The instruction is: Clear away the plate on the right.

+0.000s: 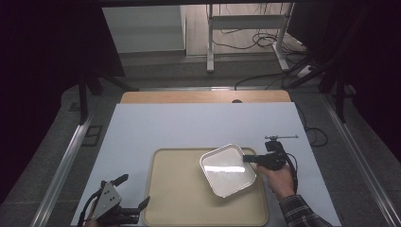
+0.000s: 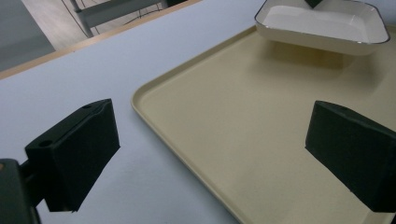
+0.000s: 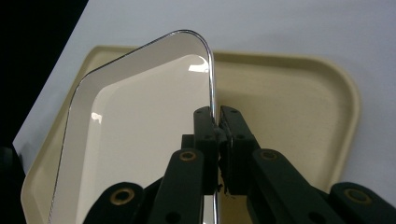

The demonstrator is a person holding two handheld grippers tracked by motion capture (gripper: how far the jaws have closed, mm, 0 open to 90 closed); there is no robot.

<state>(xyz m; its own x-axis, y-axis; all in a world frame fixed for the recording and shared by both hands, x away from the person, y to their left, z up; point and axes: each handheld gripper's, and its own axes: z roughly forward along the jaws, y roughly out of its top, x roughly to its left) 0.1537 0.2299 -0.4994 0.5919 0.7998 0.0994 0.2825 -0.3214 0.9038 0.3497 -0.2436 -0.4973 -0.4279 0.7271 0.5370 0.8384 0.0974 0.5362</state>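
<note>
Right gripper view: right gripper (image 3: 217, 122) jaws clamped on the white dish (image 3: 140, 121) rim, over the beige tray (image 3: 299, 98). Left gripper (image 2: 210, 149) jaws wide apart, empty, straddling the tray's edge.

White square dish (image 1: 228, 170), tilted, lifted above beige tray (image 1: 179, 198)

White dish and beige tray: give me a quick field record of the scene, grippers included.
dish: white dish, shallow, rounded corners, held over the tray, tilted
tray: beige tray flat on the pale table cover
right gripper: right gripper shut on the dish rim, fingers pinching the edge
left gripper: left gripper open, straddling the tray's near-left edge, holding nothing
dish contents: none visible
</note>
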